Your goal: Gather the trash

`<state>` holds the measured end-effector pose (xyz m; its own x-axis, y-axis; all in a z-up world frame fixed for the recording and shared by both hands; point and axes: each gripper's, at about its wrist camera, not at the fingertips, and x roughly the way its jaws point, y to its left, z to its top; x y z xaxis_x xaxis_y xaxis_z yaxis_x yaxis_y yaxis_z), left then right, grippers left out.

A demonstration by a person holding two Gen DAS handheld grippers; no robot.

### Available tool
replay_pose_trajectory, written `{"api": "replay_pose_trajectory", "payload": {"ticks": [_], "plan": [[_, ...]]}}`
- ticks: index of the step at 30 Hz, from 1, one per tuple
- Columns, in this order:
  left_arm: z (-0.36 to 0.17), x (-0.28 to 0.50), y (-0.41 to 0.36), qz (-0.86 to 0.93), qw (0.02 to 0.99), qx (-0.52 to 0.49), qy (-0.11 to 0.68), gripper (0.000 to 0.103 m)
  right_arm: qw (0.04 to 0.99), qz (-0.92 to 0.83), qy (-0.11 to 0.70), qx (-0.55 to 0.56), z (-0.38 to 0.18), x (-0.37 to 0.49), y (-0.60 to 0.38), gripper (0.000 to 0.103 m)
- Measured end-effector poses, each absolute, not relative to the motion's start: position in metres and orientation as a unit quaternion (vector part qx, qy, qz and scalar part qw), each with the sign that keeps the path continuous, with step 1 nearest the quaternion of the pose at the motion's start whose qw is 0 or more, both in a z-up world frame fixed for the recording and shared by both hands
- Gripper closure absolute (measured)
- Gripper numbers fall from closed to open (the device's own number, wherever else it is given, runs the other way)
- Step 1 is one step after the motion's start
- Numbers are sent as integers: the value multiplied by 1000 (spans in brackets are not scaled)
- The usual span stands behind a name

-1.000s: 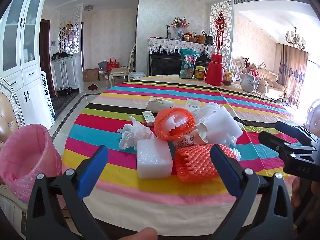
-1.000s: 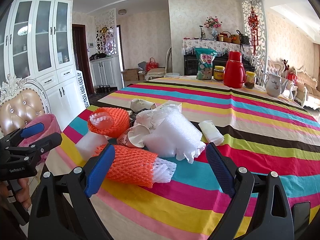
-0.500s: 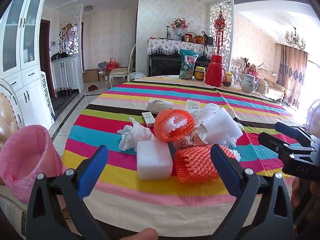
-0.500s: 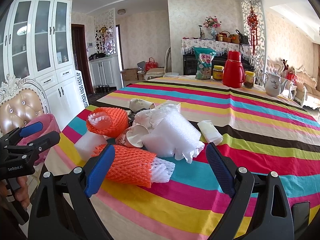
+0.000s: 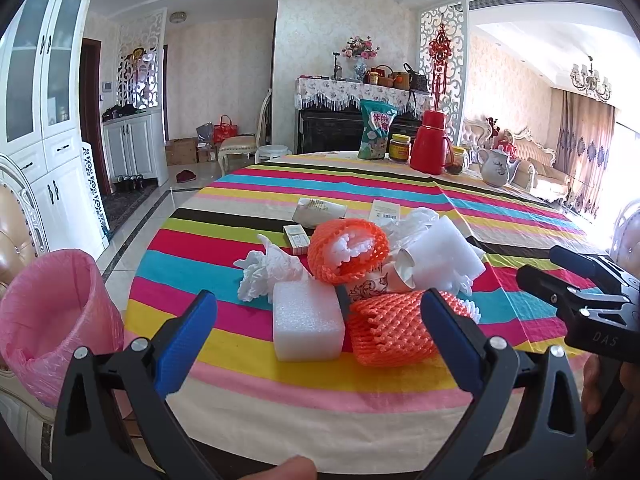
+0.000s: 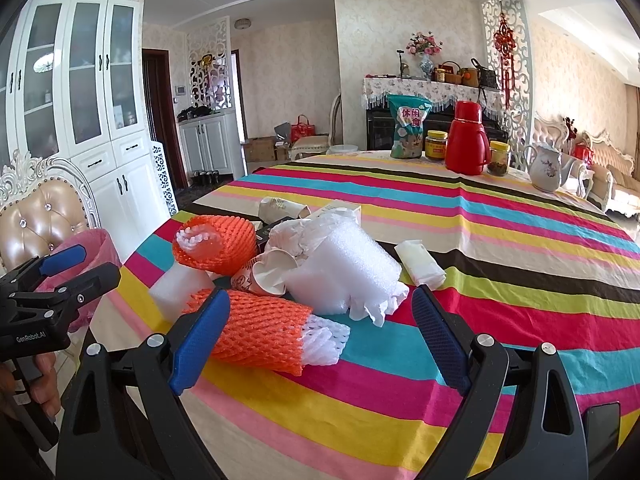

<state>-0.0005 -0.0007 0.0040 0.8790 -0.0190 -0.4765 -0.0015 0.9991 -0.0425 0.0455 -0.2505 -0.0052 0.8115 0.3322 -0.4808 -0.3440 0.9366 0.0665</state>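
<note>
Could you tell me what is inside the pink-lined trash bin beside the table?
From the left wrist view, the pink-lined trash bin shows only its crinkled pink liner on the visible inner walls. No trash is visible, but the bottom is hidden by the near rim.

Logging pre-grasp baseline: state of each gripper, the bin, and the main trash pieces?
Left gripper: open, empty.
Right gripper: open, empty.
Pink-lined trash bin: open, upright, beside table.
White foam block: flat on tablecloth.
Near orange foam net sleeve: lying on its side.
Paper cup: tipped over.

Orange foam netting [image 5: 390, 330]; white foam block [image 5: 308, 326]; striped cloth tablecloth [image 5: 360, 196].
</note>
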Motion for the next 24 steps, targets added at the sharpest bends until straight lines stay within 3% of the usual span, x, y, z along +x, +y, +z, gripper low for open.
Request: {"api": "replay_pose_trajectory", "payload": {"ticks": [24], "plan": [[3,-1,1,-5,969,-24,245,4,952,177,251,-12,-5,46,-251,17]]}}
